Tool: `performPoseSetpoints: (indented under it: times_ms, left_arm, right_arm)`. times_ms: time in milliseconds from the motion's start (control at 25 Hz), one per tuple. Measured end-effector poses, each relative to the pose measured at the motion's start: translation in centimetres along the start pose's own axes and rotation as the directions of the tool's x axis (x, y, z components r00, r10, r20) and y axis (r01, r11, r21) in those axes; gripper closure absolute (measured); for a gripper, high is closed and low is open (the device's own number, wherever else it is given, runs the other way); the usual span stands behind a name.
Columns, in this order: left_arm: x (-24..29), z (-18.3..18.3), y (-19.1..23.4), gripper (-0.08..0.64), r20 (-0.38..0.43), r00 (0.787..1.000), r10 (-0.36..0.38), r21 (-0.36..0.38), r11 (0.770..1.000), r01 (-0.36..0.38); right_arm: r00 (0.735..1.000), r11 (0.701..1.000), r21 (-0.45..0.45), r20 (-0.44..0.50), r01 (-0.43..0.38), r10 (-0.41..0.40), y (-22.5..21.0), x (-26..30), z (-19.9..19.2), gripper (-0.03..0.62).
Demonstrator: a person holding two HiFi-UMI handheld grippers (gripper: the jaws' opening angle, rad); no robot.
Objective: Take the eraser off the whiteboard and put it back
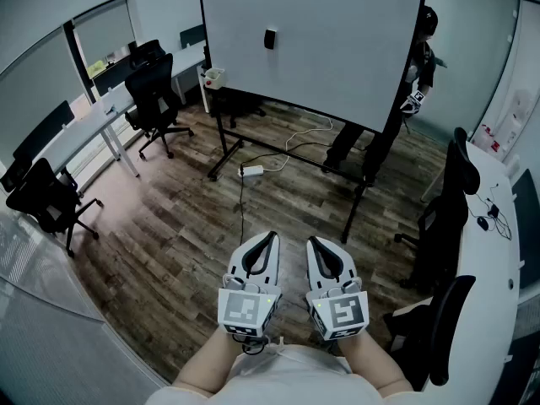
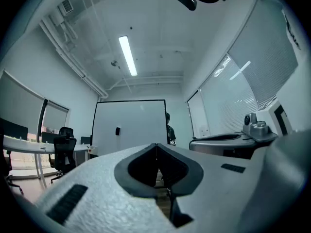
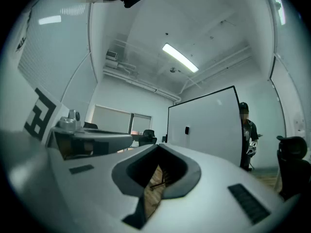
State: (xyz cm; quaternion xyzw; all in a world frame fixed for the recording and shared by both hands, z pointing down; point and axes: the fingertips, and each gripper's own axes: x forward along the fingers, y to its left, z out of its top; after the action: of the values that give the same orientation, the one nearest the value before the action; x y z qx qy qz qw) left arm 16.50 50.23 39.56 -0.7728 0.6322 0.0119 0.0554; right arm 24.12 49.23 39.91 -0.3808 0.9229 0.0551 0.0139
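- My left gripper (image 1: 268,237) is closed, its tips meeting with nothing between them; my right gripper (image 1: 315,242) looks the same, tips together and empty
- I hold both level and close to my body, side by side
- The eraser (image 1: 270,39) sits on the whiteboard (image 1: 337,57), in its upper part and left of the middle, well apart from both grippers across the wooden floor (image 1: 186,218)
- It is a small dark block; I expect it to be light, with a stiff body and a soft felt face, and not fragile
- It probably clings by a magnet, so I judge it will resist a little and then come free at once
- I would open the jaws first, pinch it across its 2 long sides and pull straight away from the board; to put it back, press it on flat
- Only the head view shows what lies on my way: the board's legs, the power strip (image 1: 251,170) with its cable, and the office chair (image 1: 156,99) to the left
- The 2 gripper views show my jaw tips close up, and the right gripper view shows best a person (image 3: 247,135) standing at the board's right edge
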Motion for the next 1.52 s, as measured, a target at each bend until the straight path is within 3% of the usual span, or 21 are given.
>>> performPoseSetpoints:
  times_ms: [440,1080,1200,1520]
  left_arm:
    - [0.1,-0.6,1.3,0.543,-0.004,1.0,0.011,-0.03,0.999,-0.012]
    - [-1.2,-3.8,9.7,0.543,-0.071,0.996,0.053,-0.056,0.997,-0.057]
    - [0.0,-4.3,11.0,0.543,-0.072,0.996,0.053,-0.083,0.995,-0.059]
    - [7.0,-6.0,14.8,0.543,-0.076,0.991,0.109,-0.05,0.992,-0.113]
  right_arm:
    - [0.998,0.998,0.013,-0.03,0.055,-0.055,-1.1,0.8,-0.8,0.565]
    - [0.997,0.997,0.075,-0.073,0.03,-0.025,3.8,7.1,-3.0,0.565]
    - [0.996,0.998,0.068,-0.087,0.015,-0.009,3.5,8.7,-3.4,0.565]
    - [0.997,0.997,0.071,-0.07,-0.031,0.036,-0.9,16.2,-5.5,0.565]
